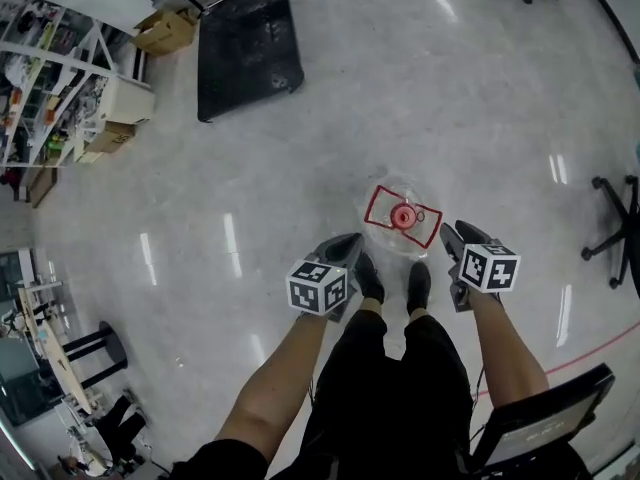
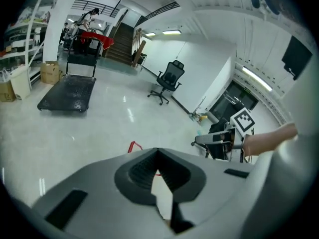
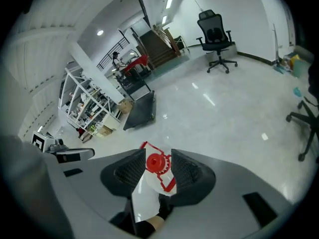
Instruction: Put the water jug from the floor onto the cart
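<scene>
The clear water jug (image 1: pixel 402 218), with a red cap and a red handle frame, stands on the floor just ahead of the person's shoes. My left gripper (image 1: pixel 349 244) hangs at its left, apart from it, with its jaws meeting at the tips (image 2: pixel 158 150); only a red corner of the jug (image 2: pixel 133 146) shows past them. My right gripper (image 1: pixel 447 234) is at the jug's right and open (image 3: pixel 157 153), the red cap of the jug (image 3: pixel 155 162) showing in the gap, untouched. The black flat cart (image 1: pixel 248 43) stands far ahead on the left.
Shelves and cardboard boxes (image 1: pixel 165 30) line the far left. An office chair (image 1: pixel 615 233) stands at the right and another seat (image 1: pixel 545 423) just behind my right arm. A red line (image 1: pixel 600 348) runs across the floor there. Stairs and a chair (image 2: pixel 168 78) lie beyond the cart.
</scene>
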Motion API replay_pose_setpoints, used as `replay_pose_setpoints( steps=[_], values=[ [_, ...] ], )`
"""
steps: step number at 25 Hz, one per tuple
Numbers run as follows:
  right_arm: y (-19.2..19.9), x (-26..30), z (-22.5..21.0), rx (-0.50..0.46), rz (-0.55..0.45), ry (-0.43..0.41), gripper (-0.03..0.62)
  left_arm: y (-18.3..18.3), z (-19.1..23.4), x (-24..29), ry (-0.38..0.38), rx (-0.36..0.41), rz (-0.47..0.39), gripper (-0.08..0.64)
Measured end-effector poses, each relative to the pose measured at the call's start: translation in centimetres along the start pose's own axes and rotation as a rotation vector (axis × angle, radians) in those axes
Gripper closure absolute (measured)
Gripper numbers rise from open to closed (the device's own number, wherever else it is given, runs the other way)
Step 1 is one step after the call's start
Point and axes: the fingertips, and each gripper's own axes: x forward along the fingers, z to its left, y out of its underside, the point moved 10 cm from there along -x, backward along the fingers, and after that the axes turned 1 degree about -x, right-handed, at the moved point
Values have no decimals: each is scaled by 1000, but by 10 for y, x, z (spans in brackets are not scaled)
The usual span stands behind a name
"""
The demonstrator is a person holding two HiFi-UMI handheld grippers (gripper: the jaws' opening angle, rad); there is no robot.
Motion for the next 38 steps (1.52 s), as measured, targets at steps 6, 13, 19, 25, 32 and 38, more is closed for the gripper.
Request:
replay_pose_setpoints(
  steps=[6, 13, 19, 25, 32, 38],
  values=[
    [40, 44, -34, 28, 76, 31, 451, 25, 11, 48, -12, -16, 47, 568],
    [71, 97, -61, 72, 132, 41, 451, 54, 28, 79, -13, -24, 119, 568],
    [83, 122, -70, 121, 165, 25, 451, 65, 38, 85, 7, 19, 178, 568],
    [87, 132, -66, 168, 196, 5, 456, 69, 36, 84, 29, 37, 197, 568],
    [87, 133, -70, 343, 154, -89, 516, 69, 43, 76, 35, 24, 174, 568],
    [59, 136, -57, 327, 197, -91, 520, 38, 57, 47, 10, -8, 103, 568]
  ],
)
